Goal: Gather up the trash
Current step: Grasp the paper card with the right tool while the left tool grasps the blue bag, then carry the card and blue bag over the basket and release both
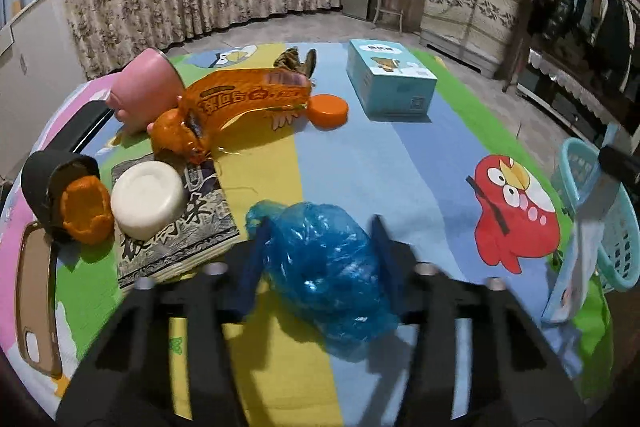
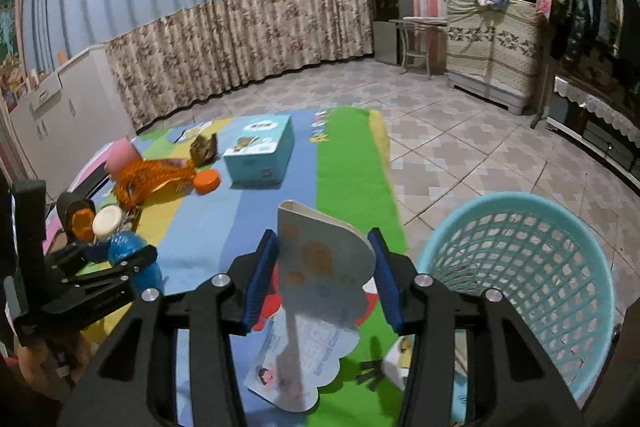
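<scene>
Collect trash – two hand-held grippers over cartoon-print mat, blue bag and card in the jaws.

L wrist view: left hand-held gripper (image 1: 320, 247) spread wide around crumpled blue plastic bag (image 1: 326, 267); bag lying on mat (image 1: 360, 163) between the fingers, contact w/ pads not clear. Beyond: orange wrapper (image 1: 244, 99), orange lid (image 1: 328, 110), pink cup (image 1: 146, 89) on its side, white bowl (image 1: 149, 199) on a book (image 1: 180, 227), teal box (image 1: 390, 79). Mesh basket (image 1: 612, 223) at far right edge. R wrist view: right hand-held gripper (image 2: 324, 267) partly open w/ cloud-shaped card (image 2: 320, 291) upright between the pads, both edges touching. Turquoise basket (image 2: 532, 287) just beside it on right, on tiled floor (image 2: 460, 155).
</scene>
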